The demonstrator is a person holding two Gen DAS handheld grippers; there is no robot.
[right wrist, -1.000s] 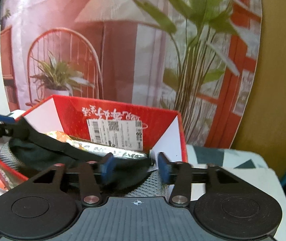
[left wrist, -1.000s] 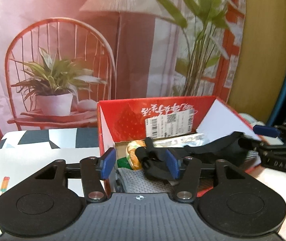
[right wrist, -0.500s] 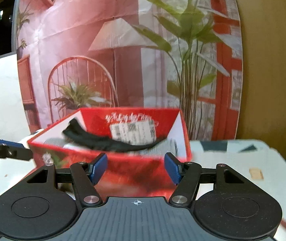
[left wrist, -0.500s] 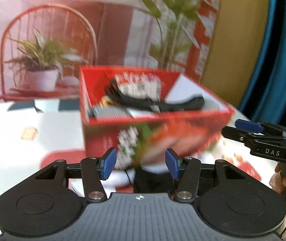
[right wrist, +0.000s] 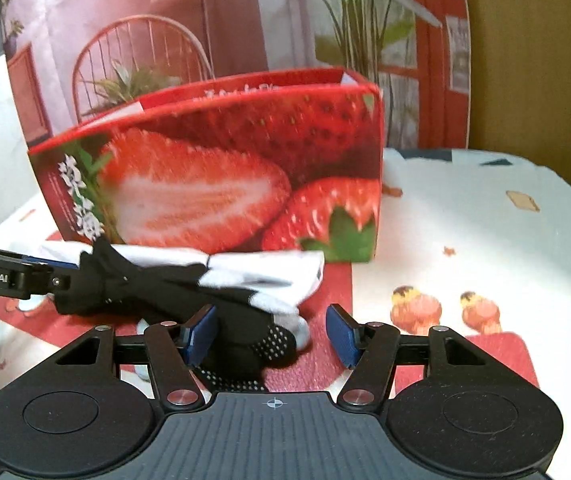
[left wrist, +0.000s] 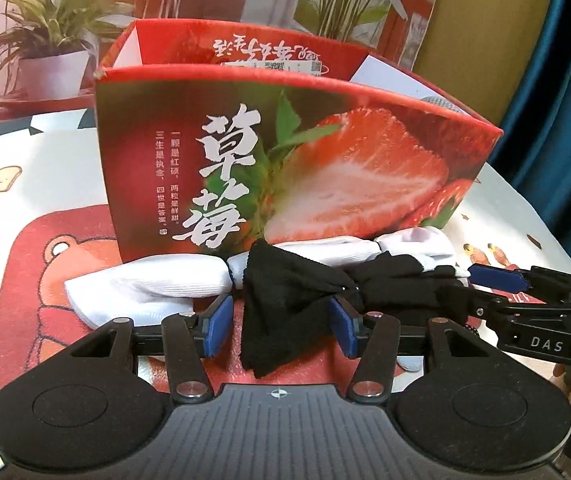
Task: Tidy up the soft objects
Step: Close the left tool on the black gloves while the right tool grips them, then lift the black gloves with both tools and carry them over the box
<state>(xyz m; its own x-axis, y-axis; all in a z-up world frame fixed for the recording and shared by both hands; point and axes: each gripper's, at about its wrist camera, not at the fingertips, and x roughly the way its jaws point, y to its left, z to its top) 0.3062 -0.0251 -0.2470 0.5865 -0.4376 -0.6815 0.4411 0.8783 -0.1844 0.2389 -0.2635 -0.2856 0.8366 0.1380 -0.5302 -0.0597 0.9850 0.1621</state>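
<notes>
Socks (left wrist: 285, 276) outside strawberry box (left wrist: 285, 152).

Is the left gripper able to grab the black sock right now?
Probably yes. The left gripper is open, and the black sock lies on the table between its blue fingertips, in front of the strawberry box. Nothing blocks it.

Both grippers have dropped from above the strawberry box (left wrist: 293, 160) to the table in front of it, now at a black sock (left wrist: 285, 300) among white socks (left wrist: 153, 288); its contents are mostly hidden now.
</notes>
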